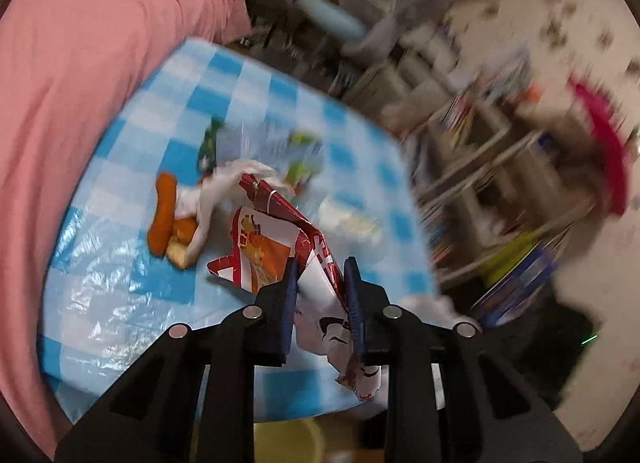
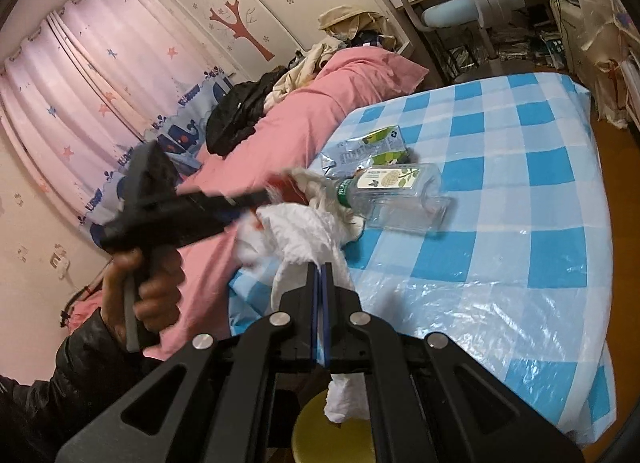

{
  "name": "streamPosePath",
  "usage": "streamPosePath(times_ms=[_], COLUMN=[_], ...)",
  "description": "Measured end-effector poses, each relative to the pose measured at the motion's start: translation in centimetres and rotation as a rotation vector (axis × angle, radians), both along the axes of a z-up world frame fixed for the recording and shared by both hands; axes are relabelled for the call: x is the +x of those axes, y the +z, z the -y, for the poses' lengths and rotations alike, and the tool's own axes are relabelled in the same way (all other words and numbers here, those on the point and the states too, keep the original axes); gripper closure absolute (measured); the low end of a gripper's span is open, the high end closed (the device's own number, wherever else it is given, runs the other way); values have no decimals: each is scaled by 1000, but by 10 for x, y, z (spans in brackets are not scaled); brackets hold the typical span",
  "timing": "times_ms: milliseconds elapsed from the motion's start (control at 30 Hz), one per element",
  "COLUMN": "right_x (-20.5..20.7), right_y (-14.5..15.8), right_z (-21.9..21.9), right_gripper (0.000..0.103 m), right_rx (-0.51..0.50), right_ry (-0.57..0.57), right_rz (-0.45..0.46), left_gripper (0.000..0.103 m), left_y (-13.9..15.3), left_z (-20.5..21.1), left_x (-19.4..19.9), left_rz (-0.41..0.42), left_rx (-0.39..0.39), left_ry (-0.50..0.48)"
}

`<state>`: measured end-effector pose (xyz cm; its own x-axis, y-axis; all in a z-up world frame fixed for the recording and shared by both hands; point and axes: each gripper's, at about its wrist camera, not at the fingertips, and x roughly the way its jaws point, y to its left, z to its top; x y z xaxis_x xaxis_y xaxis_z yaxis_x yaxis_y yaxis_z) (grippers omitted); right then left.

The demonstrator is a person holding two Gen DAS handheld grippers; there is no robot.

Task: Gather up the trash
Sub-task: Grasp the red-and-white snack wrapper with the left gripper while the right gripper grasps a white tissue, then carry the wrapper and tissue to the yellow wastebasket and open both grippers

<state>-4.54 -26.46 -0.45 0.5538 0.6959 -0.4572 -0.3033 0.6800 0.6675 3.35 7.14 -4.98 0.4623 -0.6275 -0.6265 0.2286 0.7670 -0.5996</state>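
Since red-and-white snack wrapper [image 1: 280, 247] is thin crinkled film, expect light, limp, slippery load; you hold it best at bunched fold. Left gripper [image 1: 320, 275] clamped on its near end, above blue-checked table cover [image 1: 120, 303]. Right gripper [image 2: 320, 275] pinched shut on soft white tissue [image 2: 304, 231]. Clear plastic bottle [image 2: 400, 199] lies beyond: rigid, take by body.
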Motion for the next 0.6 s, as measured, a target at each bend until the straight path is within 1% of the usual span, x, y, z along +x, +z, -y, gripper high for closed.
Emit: streamPosePath(times_ms=[33,100,200,300,433,500,600], right_x=[-2,-9,-22,-38,-54,-62,-73], right_y=[-1,-2,-7,-17,-28,-36,-53], right_z=[0,-2,-7,-17,-32,-40,-54], right_gripper=[101,101,101,101,101,101,101], right_rx=[8,19,32,55,53,38,8], right_ry=[5,15,44,90,146,170,203], right_rz=[-4,-8,-20,-58,-101,-133,-202], left_gripper=[80,80,80,80,80,80,80], left_y=[6,17,31,41,48,46,31], left_z=[-4,-8,-4,9,11,14,16], left_x=[-2,-9,-31,-65,-108,-128,-145], left_rz=[9,28,56,90,116,112,86], left_rx=[-24,-44,-50,1,52,84,136], left_ry=[2,-2,-66,-150,-212,-233,-248])
